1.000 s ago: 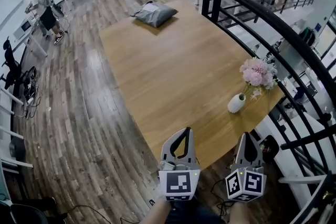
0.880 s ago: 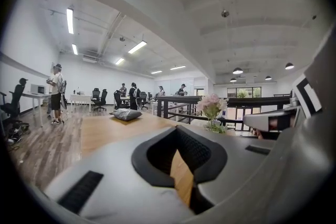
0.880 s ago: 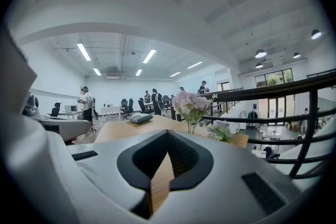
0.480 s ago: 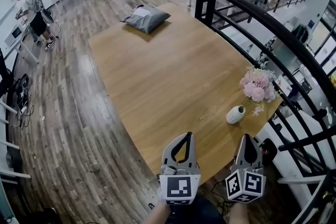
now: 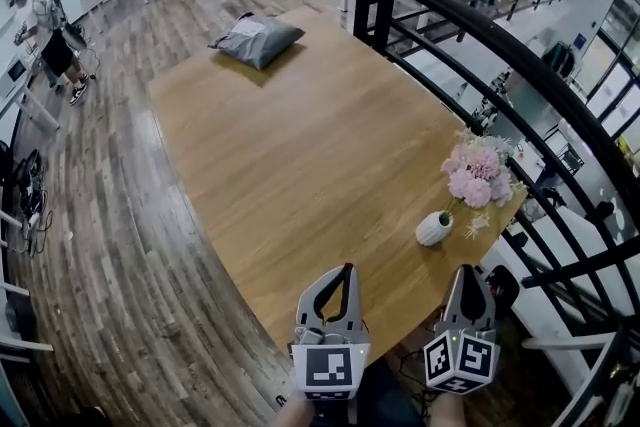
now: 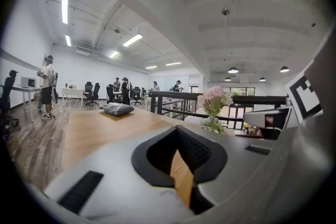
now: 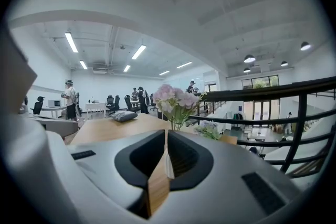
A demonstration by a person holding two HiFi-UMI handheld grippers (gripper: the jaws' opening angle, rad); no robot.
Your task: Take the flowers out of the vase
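**Right tool cracks open on the approach**

The right tool (image 5: 470, 271) has just been opening: its jaws stand a sliver apart, with nothing between them. The left tool (image 5: 346, 269) is pressed together, empty. Both hang over the bench (image 5: 300, 135) edge at lower frame. The flowers (image 5: 478, 177) sit untouched in the vase (image 5: 434, 229), right of centre and nearer than a second ago. A grasp looks likely next.

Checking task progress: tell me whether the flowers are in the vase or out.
In. The pink flowers rise on stems from the mouth of the upright white vase.
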